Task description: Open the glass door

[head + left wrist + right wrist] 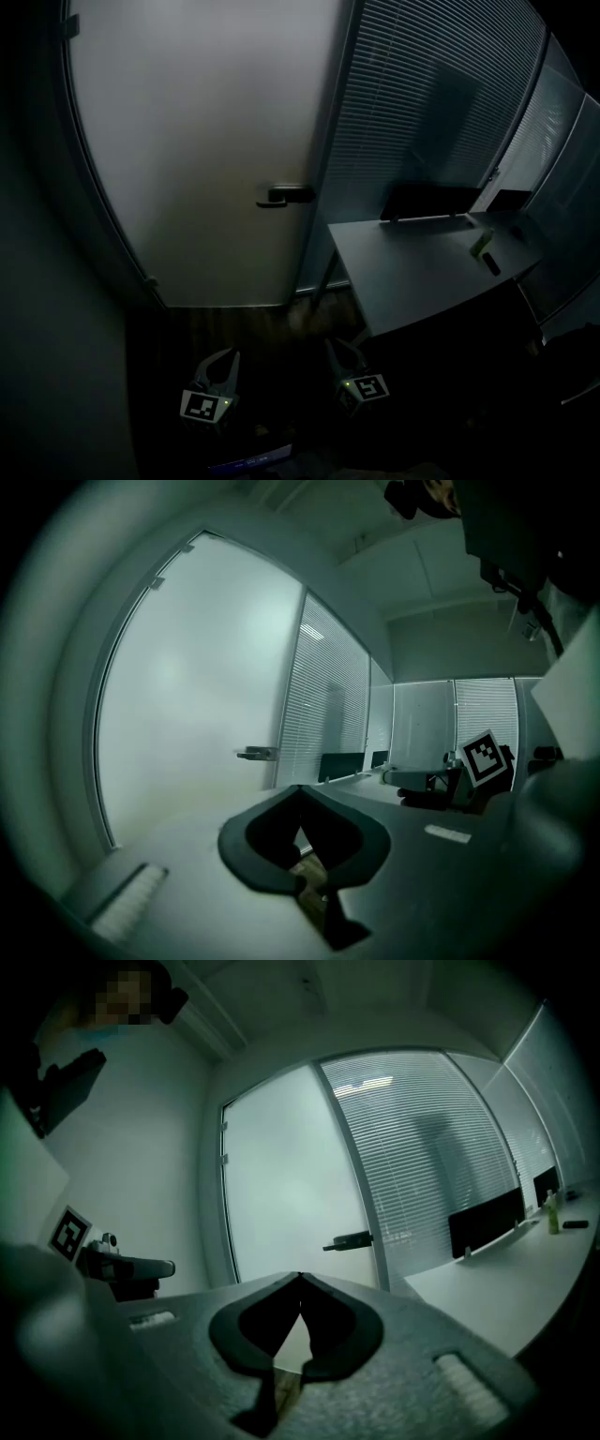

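Currently, the glass door (206, 141) stands ahead of the person as a frosted panel in a dark frame, and as far as the dim light allows it sits flush in that frame. Its door handle (286, 196) is a dark horizontal lever at the panel's right edge, next to a partition with slatted blinds (422, 94).

The left gripper (223, 361) and the right gripper (337, 352) are held low over the floor (272, 323), side by side and well apart from the handle. Both point roughly level toward the door.

In the left gripper view, the jaws are closed tip to tip with nothing between them. The right gripper view shows the same: jaws closed, tips meeting, empty.

The bench (422, 272) stands to the right of the door. A dark divider screen (427, 200) runs along its far edge. A small bottle (481, 242) stands near the far right corner, with a dark pen-like object (491, 263) just beside it.
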A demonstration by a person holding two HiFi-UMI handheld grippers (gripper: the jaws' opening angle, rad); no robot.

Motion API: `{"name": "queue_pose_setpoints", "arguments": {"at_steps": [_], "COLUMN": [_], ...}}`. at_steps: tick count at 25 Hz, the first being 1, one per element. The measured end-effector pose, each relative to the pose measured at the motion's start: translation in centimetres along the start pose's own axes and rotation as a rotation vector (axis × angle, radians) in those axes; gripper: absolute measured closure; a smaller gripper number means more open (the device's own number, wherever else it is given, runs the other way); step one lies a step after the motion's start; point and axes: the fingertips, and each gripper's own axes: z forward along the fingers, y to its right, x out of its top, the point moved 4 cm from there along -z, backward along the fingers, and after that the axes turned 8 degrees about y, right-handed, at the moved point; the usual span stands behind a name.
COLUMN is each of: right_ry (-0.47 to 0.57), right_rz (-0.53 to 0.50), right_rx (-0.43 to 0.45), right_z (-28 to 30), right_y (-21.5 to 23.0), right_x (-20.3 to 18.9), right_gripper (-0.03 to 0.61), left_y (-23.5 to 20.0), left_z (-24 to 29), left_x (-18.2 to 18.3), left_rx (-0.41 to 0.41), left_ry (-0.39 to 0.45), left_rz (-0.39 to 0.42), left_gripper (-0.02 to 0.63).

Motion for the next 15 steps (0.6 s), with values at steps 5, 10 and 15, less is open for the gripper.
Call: {"name": "queue_pose_setpoints", "arguments": {"at_steps": [5,10,15], "right_ry": [-0.033,-0.052,-0.050], "right_rz": [0.006,0.001,0.002], "right_rx": [0.012,0.005,0.015], "right_z": [1.4,3.8,7.3], "right_y": [-1.2,-0.6,1.1], "right_x": [-1.6,-2.1,-3.5], "right_gripper": [0.577,0.576,0.575], "left_y": [-1.1,-2.7,-4.9], "left_z": [0.7,2.2,5.1], "left_x": [-1.1,-1.9,-3.2], "left_rx": [-0.021,-0.022,-0.013], "left_ry": [-0.013,-0.042,-0.048], "left_rz": [0.012,0.006,0.046], "left_gripper": [0.611,0.611,0.611]}}
